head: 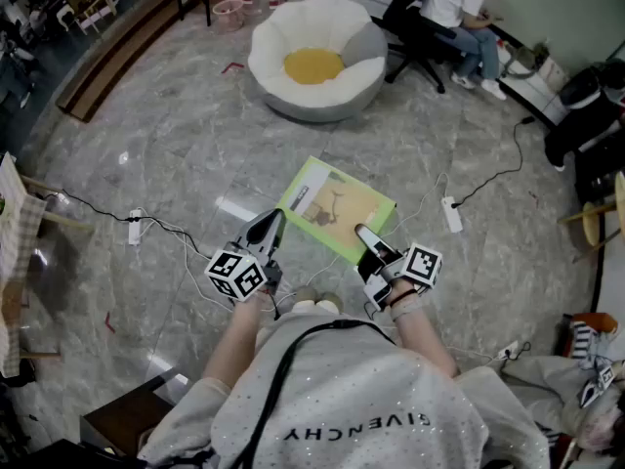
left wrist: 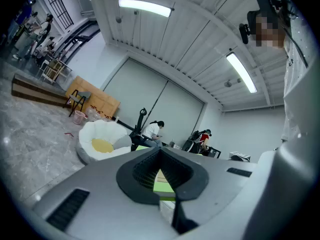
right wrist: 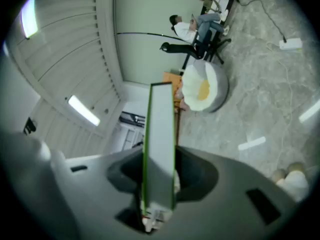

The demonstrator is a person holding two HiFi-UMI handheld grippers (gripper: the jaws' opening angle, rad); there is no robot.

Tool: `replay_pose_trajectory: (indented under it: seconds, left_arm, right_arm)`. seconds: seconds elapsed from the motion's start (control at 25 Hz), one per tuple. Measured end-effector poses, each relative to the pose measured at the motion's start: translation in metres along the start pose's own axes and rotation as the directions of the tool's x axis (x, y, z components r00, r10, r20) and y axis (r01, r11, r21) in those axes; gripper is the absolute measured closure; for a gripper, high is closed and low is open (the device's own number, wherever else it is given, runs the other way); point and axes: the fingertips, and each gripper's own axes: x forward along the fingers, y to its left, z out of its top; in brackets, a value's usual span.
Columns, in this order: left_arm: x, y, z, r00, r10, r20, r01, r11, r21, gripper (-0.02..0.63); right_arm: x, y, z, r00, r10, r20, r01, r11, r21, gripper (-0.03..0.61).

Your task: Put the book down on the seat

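The left gripper [head: 276,221] and the right gripper [head: 366,237] are both closed on the near edge of the book [head: 337,208], one at each near corner. The right gripper view shows its pads pressed on the book's two faces. The left gripper view shows the green edge caught in the hollow between its pads.

The book hangs roughly flat above the marble floor [head: 176,145]. It looks thin and light, with a glossy green cover that could slip. It would probably droop if held by one corner, so gripping it at both near corners seems sensible.

A power strip [head: 452,215] lies on the floor just to its right. Well beyond stands the seat [head: 283,42], a white petal-shaped floor cushion with a yellow centre, and it is still empty.
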Motion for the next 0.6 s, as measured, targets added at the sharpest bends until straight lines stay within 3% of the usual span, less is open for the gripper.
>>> replay_pose_trajectory:
  seconds: [0.6]
  left_arm:
    - [0.011,-0.015,-0.014,1.000,-0.006,-0.010,0.006,1.000,0.012,0.591]
  right_arm:
    - [-0.015,-0.017,-0.001,1.000,-0.020,-0.009,0.020,1.000,0.010,0.420]
